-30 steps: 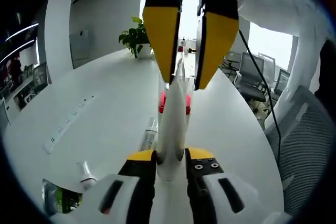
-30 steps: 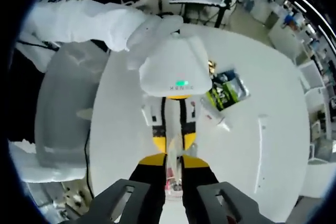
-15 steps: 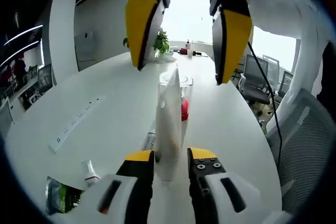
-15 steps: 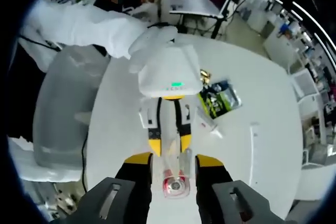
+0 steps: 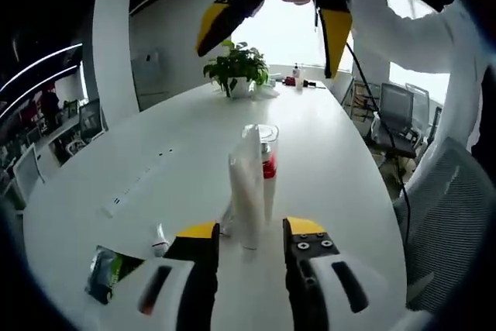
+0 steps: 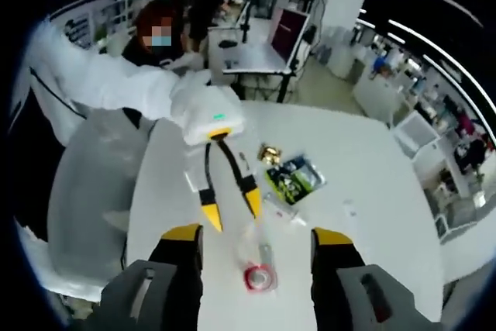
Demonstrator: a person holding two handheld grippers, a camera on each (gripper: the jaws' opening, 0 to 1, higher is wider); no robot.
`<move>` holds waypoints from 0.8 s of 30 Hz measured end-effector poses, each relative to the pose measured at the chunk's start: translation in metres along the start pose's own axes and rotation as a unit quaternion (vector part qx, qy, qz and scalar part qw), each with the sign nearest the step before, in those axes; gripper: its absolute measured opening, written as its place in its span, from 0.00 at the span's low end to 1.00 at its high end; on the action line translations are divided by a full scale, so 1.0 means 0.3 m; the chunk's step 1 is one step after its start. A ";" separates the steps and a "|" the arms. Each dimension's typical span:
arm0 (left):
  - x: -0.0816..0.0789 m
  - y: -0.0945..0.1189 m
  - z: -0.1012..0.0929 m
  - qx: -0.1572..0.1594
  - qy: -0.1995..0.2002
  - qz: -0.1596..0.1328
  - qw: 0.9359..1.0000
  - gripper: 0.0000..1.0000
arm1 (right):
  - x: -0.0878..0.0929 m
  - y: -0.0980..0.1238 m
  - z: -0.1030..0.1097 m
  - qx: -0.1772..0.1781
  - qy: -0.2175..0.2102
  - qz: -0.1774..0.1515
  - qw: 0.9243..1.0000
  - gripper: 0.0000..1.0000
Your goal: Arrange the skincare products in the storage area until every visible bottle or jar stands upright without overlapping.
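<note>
A white tube (image 5: 247, 191) and a clear bottle with a red band (image 5: 267, 168) stand upright and touching on a wide white counter (image 5: 155, 160), the tube nearer the left gripper view's camera and partly covering the bottle. The left gripper (image 5: 249, 232) sits low just in front of the pair, its 2 yellow-tipped jaws parted on either side of the tube's base with a clear gap on each side, holding nothing. The right gripper (image 5: 271, 21) hangs above, entering from the top of the left gripper view, its yellow jaws spread wide apart and empty.

From the right gripper view, looking down, the bottle's red-ringed cap (image 6: 260, 275) shows between that gripper's (image 6: 259, 238) own widely separated jaws, with the tube (image 6: 249, 252) beside it. The left gripper (image 6: 229, 211) points toward the pair from the far side, its jaws splayed, carried by a person's white-sleeved arm (image 6: 116, 87).

Beside the left gripper's jaws a small white-capped bottle (image 5: 160, 239) rests on the counter, its clear body (image 6: 280, 210) lying flat in the overhead view, and a green-and-black sachet (image 5: 105, 273) lies flat near it. A small gold item (image 6: 270, 154) lies just beyond the sachet (image 6: 293, 179). A white power strip (image 5: 136, 187) runs along the counter, and a potted plant (image 5: 239, 71) stands at its far end. Office chairs (image 5: 391, 110) ring the counter's edge.
</note>
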State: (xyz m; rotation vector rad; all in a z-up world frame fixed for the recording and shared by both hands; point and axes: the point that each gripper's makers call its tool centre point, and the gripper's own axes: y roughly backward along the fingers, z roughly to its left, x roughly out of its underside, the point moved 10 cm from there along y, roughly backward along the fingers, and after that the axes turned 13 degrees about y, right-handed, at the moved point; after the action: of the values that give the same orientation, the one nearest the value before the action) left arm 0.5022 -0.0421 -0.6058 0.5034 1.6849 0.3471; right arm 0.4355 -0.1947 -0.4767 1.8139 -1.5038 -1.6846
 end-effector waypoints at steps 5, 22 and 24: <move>0.019 0.033 -0.017 -0.028 0.004 0.012 1.000 0.41 | 0.049 -0.003 0.040 0.006 -0.012 -0.001 1.000 0.60; 0.066 0.188 -0.060 -0.092 0.015 0.019 0.995 0.63 | 0.161 0.025 0.192 0.043 -0.053 -0.035 0.997 0.88; 0.069 0.205 -0.067 -0.101 0.022 0.016 0.995 0.68 | 0.171 0.029 0.208 0.048 -0.060 -0.035 0.996 0.91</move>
State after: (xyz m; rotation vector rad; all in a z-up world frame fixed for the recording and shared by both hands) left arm 0.4881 0.0222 -0.5895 0.3758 1.6631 0.5492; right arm 0.3685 -0.2109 -0.5195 1.8652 -1.6128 -1.8121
